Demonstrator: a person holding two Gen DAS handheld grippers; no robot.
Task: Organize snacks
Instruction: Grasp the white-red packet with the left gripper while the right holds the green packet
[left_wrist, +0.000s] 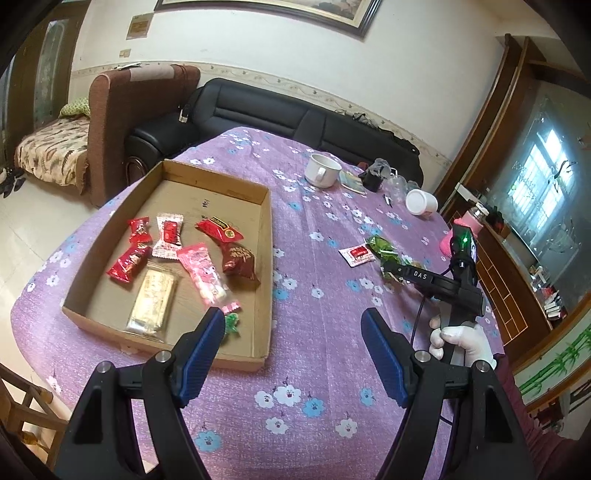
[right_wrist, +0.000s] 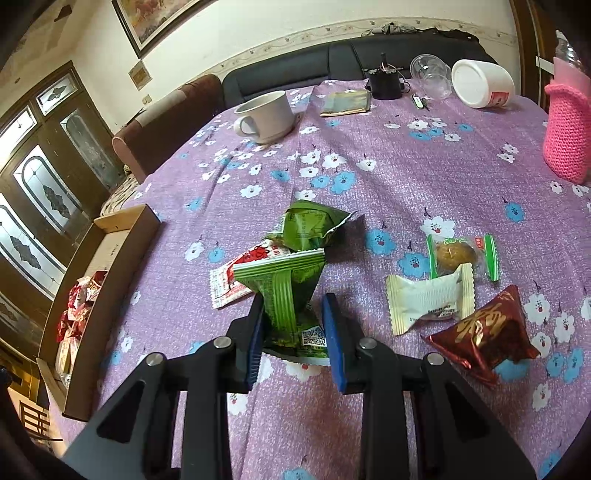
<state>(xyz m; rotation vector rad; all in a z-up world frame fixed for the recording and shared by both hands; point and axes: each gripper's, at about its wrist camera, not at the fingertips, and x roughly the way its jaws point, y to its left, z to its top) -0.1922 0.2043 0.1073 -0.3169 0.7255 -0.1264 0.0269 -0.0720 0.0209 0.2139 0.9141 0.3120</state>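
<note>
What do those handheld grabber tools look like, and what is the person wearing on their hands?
Each gripper is black, with two angled arms, silver round bolts and flat ribbed blue fingers. Seen from the left gripper, the right gripper has white "DAS" lettering, a green light, a thin black cable and a pistol-style handle. The right hand wears a white glove and a dark red sleeve.

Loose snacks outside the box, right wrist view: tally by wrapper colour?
Green wrappers: 2
Red-and-white wrapper: 1
White wrapper: 1
Clear wrapper with green ends: 1
Dark red wrapper: 1
Total: 6
</note>
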